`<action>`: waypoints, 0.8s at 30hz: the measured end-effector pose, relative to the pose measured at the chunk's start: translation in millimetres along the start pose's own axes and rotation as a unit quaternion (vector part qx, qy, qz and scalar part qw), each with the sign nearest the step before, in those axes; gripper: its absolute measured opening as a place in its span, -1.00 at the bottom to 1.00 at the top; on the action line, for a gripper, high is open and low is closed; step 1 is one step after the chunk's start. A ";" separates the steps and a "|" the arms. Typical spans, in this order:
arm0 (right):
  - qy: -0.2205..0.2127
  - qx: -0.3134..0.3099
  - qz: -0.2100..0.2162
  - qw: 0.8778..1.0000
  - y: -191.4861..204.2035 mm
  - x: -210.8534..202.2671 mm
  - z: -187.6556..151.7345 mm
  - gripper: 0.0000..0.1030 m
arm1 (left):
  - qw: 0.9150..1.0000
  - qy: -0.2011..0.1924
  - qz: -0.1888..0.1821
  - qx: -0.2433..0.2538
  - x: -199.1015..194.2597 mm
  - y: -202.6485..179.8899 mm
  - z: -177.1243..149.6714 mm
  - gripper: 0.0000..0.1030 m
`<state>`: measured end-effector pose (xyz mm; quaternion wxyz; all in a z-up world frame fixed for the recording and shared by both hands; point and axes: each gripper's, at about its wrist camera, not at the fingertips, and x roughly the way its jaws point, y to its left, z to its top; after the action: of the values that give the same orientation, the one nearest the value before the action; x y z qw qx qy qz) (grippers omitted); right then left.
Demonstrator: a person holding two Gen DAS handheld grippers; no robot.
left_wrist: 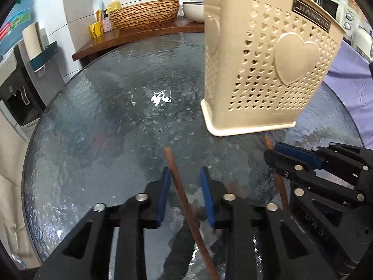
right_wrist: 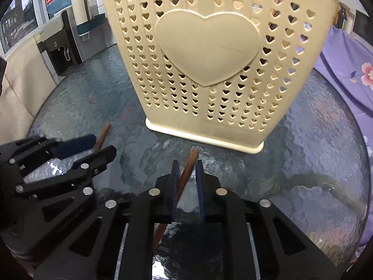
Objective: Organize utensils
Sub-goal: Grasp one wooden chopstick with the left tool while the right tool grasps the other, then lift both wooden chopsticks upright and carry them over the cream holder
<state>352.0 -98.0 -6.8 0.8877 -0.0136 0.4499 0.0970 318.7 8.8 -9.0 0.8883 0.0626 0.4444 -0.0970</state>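
- Fingers of the left gripper [left_wrist: 185, 175] stand a little apart with a brown chopstick [left_wrist: 184, 198] lying between the blue pads; it rests against the left pad, clear of the right one.
- Right gripper [right_wrist: 186, 170]: fingers drawn close around a second chopstick [right_wrist: 184, 175], which crosses the narrow gap at a slant; whether the pads clamp it I cannot tell.
- Table [left_wrist: 93, 128]: round, textured dark glass, with glare spots.
- Room: wooden counter [left_wrist: 130, 37] behind the table carrying a woven-look basin [left_wrist: 144, 14] and bottles; water dispenser [left_wrist: 16, 88] at the left; purple floral cloth [right_wrist: 345, 74] at the right.
- Cream utensil holder [right_wrist: 209, 70], pierced with heart-shaped holes and bearing a raised heart, stands upright on the table just beyond both chopstick tips. Brownish items show faintly through its holes; unidentifiable.
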 end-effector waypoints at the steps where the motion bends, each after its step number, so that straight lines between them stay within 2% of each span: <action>1: 0.001 0.002 0.003 1.000 0.3 0.9 1.6 -0.76 | 1.000 0.000 0.001 0.004 -0.7 -4.1 -0.8 -0.67; 6: 0.004 -0.007 0.020 1.000 -1.2 0.8 1.4 -0.81 | 1.000 -0.002 0.006 0.017 -4.2 -13.0 -5.5 -0.79; 17: 0.012 -0.029 0.039 0.999 -7.6 -1.0 -3.5 -0.85 | 1.000 -0.005 0.010 0.013 -5.3 -22.9 -7.9 -0.82; 21: -0.001 -0.027 0.053 0.998 -12.0 -5.9 -2.7 -0.85 | 1.000 -0.007 0.000 0.002 -4.4 -22.4 -4.6 -0.85; 24: -0.019 -0.030 0.061 0.998 -16.9 -19.1 -2.1 -0.85 | 1.000 -0.025 0.000 -0.001 -14.0 -24.7 -0.6 -0.86</action>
<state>342.5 -117.9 6.3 0.8879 -0.0112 0.4294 0.1646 304.4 -13.5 1.2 0.8992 0.0591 0.4222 -0.0983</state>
